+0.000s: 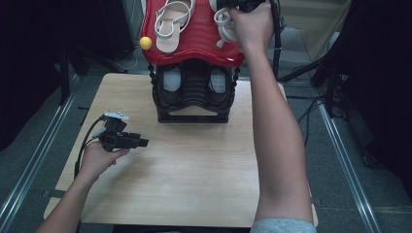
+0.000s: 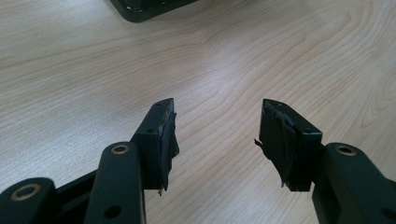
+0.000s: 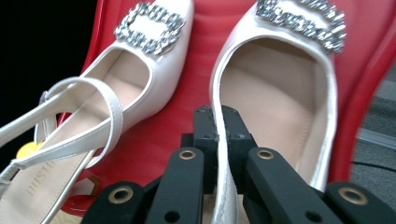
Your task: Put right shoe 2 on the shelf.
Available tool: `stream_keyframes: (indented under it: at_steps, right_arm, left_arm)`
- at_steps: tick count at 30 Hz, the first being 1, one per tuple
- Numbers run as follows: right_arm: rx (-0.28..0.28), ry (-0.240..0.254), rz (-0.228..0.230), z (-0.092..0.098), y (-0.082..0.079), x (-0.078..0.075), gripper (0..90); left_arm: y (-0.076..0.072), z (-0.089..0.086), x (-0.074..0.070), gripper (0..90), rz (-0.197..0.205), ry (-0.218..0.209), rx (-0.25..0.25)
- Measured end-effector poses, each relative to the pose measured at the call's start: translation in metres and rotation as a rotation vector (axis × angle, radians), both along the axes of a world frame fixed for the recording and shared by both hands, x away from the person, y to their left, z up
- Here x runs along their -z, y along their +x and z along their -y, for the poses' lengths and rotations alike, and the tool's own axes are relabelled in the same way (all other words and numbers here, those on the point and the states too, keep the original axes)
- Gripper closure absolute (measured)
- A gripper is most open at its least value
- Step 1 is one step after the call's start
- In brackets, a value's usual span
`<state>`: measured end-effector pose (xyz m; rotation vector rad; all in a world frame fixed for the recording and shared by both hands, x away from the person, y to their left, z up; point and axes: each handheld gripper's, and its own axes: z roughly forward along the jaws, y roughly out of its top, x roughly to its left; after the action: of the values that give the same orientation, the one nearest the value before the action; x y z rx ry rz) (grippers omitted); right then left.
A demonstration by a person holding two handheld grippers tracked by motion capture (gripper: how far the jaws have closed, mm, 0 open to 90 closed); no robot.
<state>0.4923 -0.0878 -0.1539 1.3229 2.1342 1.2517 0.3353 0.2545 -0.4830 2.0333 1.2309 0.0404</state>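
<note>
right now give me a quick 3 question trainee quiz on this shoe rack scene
1. True or false: the left gripper holds a shoe.
2. What do the right gripper fingers pinch? A) the side edge of the right white shoe B) the yellow ball C) the table
3. What colour is the rack's top tray?

Key: 1 false, its fingers are open above bare wood; 2 A; 3 red.
</note>
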Motion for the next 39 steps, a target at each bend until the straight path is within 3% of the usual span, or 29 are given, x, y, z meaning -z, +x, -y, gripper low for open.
stream_keyframes:
  at_steps: [10, 15, 27, 30, 32, 35, 39]
  right_arm:
    - [0.001, -0.011, -0.02, -0.013, 0.005, 0.018, 88.5]
    - [0.01, 0.035, -0.021, -0.013, 0.004, 0.025, 88.4]
    - [0.006, 0.041, -0.01, -0.012, 0.0, 0.026, 87.9]
    - [-0.002, 0.068, -0.015, -0.011, 0.001, 0.026, 81.5]
    - [-0.008, 0.126, -0.028, -0.008, 0.002, 0.024, 78.1]
    - [-0.012, 0.119, -0.022, -0.008, 0.002, 0.021, 70.1]
    - [-0.017, 0.119, 0.002, -0.006, -0.002, 0.016, 66.3]
  left_arm:
    - [0.0, 0.001, 0.002, 46.2, -0.005, 0.003, 0.004]
    - [0.001, 0.0, 0.003, 46.2, -0.013, 0.007, 0.0]
    - [0.001, 0.0, 0.003, 46.2, -0.016, 0.008, -0.001]
    - [0.002, 0.0, 0.004, 46.3, -0.016, 0.017, 0.002]
    - [0.002, 0.0, 0.004, 46.3, -0.017, 0.015, 0.002]
    - [0.002, 0.0, 0.004, 46.3, -0.014, 0.013, 0.002]
    - [0.002, -0.001, 0.004, 46.2, -0.014, 0.014, 0.0]
